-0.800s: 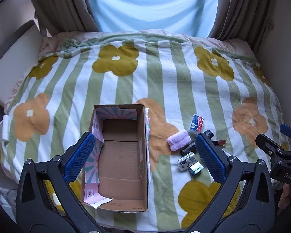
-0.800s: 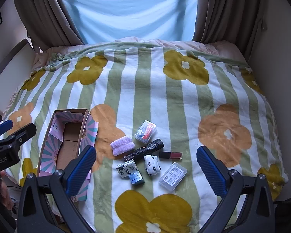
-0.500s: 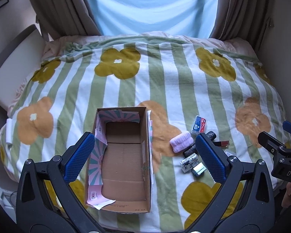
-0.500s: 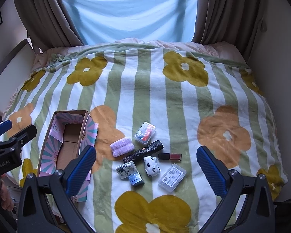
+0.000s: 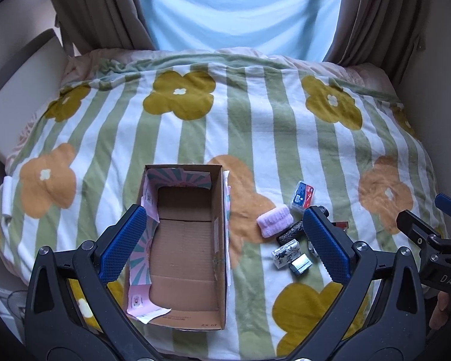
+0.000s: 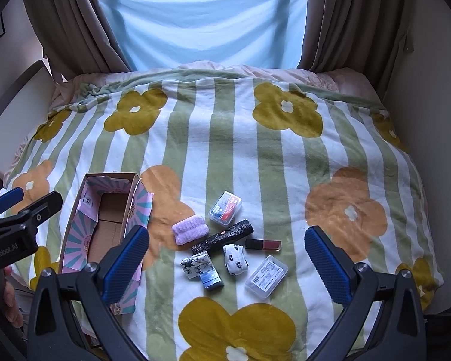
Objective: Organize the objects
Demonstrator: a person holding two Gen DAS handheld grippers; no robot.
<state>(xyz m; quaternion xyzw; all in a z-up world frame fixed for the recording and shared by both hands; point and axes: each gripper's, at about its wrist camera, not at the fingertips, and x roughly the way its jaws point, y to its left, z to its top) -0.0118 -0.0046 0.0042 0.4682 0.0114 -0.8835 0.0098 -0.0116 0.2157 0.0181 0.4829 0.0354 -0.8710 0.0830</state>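
Cardboard box [image 5: 186, 240], open top, nothing inside — sits between the left gripper [image 5: 225, 246] fingers in its own view, lying on the striped flower blanket [image 5: 255, 126]. Left tongs spread wide, gripping nothing. Right gripper [image 6: 227, 266] also wide apart, nothing held, hovering above the loose cluster. Between its fingers: pink towel roll [image 6: 190, 233], black patterned tube [image 6: 222, 237], lipstick [image 6: 263, 245], panda-print sock [image 6: 235, 258], floral tin [image 6: 196, 264] touching a small blue box [image 6: 212, 279], clear labelled case [image 6: 266, 275]. Clear case with red and blue contents [image 6: 225, 208] lies just beyond the tube. Box is off the right gripper's left finger — well apart from the cluster.
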